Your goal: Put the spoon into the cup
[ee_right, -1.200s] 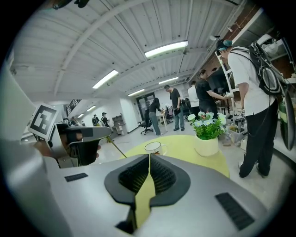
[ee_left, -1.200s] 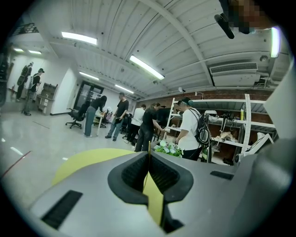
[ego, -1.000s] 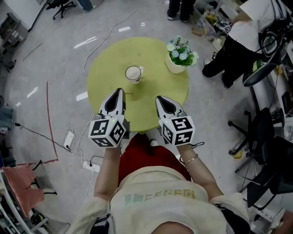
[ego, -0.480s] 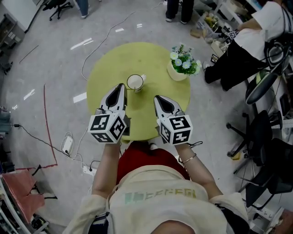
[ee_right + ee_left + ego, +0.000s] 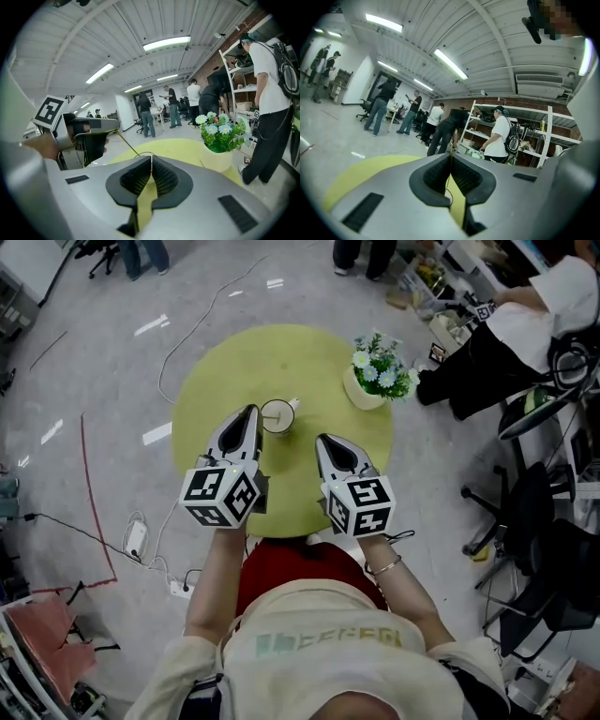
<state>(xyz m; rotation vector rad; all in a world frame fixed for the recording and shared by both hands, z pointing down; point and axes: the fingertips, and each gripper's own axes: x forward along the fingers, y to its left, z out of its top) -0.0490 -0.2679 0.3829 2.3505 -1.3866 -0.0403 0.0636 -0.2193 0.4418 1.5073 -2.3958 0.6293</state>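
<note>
In the head view we count two tools, the left tool (image 5: 249, 413) and the right tool (image 5: 324, 440), over one round yellow worktop (image 5: 281, 352). It carries one cup (image 5: 276, 416) and one flower pot (image 5: 374, 377), and the left tool's tip is just beside the cup.

In the right gripper view, the right tool's jaws meet on nothing. One spoon (image 5: 126, 143) slants from the left tool down to the cup's rim.

In the left gripper view, that tool's jaws pinch the thin handle.

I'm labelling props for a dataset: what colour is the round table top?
Yellow-green, plain with no pattern; the table shows best in the head view.
</note>
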